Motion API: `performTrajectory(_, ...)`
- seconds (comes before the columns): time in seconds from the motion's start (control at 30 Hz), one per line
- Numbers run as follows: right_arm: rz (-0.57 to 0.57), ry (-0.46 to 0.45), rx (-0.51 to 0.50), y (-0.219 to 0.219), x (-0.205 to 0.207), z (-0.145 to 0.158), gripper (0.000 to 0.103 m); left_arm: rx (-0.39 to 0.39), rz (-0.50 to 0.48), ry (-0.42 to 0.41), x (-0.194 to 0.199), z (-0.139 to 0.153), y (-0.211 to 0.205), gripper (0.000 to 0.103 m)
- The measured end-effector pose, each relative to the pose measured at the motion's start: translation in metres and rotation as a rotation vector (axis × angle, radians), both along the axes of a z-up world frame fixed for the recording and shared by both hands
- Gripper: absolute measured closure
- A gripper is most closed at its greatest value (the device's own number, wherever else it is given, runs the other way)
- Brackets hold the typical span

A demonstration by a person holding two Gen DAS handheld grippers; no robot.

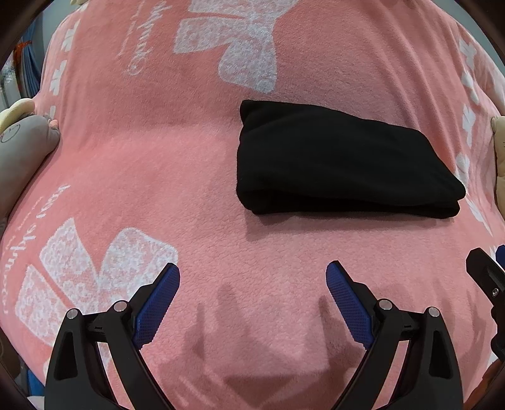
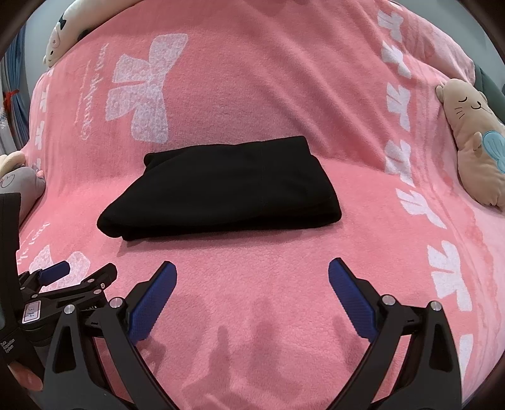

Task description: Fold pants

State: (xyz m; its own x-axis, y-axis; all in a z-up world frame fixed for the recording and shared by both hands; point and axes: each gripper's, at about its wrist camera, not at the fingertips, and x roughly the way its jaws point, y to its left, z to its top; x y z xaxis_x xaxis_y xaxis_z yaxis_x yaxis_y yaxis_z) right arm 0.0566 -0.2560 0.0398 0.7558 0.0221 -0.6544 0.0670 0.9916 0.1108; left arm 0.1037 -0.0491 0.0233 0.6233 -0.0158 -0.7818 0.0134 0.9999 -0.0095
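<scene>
The black pants lie folded into a compact, layered rectangle on the pink blanket with its white bow prints; nothing grips them, nothing touches them; the left claw hangs released over bare blanket, blue pads spread wide, the pants ahead and off to its right; the right claw is released too, jaws wide apart, the pants lying just ahead and slightly left; both claws cast shadows on the fleece below; a grey plush toy sits at the blanket's left edge, a tan plush cat with a blue patch lies at the right edge, and a white plush toy peeks in at the far left corner.
</scene>
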Motion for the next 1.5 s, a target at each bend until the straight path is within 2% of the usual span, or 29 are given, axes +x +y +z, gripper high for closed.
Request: performTrajectory(1.5,0.003,0.005,-0.003,-0.0014,0.0001,-0.003,0.008,0.013,-0.004,0.009,0.0032,-0.0006,0.0018,0.011)
